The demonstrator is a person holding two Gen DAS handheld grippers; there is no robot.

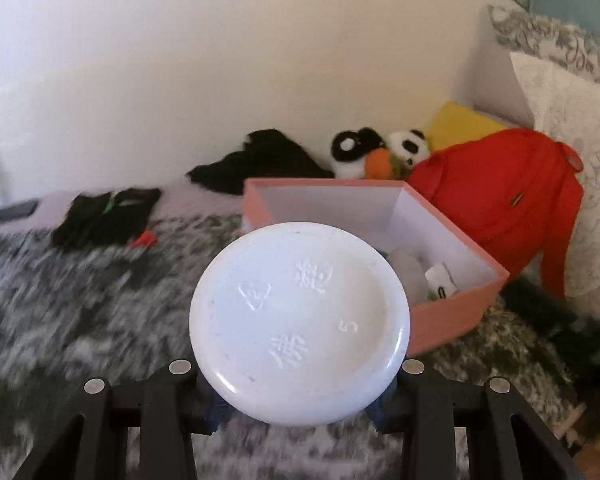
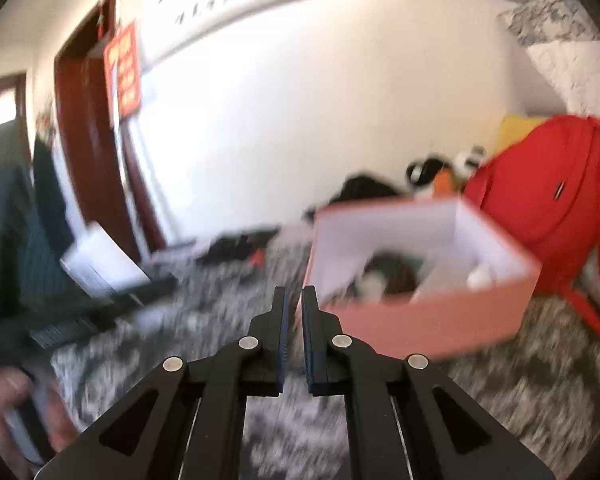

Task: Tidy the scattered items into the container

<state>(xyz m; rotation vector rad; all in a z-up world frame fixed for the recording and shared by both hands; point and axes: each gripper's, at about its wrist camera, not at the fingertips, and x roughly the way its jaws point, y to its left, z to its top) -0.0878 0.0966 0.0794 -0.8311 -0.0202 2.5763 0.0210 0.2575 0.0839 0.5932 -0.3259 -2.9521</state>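
Bed, mottled grey-and-white fleece blanket (image 1: 80, 320) covering it; white wall behind. Both views smeared by motion, the right wrist view worse.

Red backpack (image 1: 500, 196) leans against lace pillows (image 1: 572, 160) at far right, just behind the container. Beside it a yellow cushion (image 1: 460, 124).

Container: pink box (image 1: 452, 316), white inside, open-topped, sitting on the blanket. Already some contents: a pale translucent lump and a small white tag or packet (image 1: 442, 278) in the left wrist view; the right wrist view shows dark and white shapes in there, too blurred to name. So the tidying is partly done, by my reading.

Still outside the box: dark clothing (image 1: 260, 160) heaped against the wall, a black bundle with green and red bits (image 1: 104, 216) nearer left, a panda plush with an orange piece (image 1: 404, 146). Whether all of these count as scattered items, cannot say.

White bottle (image 1: 300, 324), seen base-on with embossed characters, held by the left gripper (image 1: 300, 404); fingers clamped on its sides. It hangs just short of the box's near wall, not yet over the opening. Likely the next item in.

Right gripper (image 2: 295, 320): fingers nearly together, a thin gap, nothing between them, near the box's left corner.
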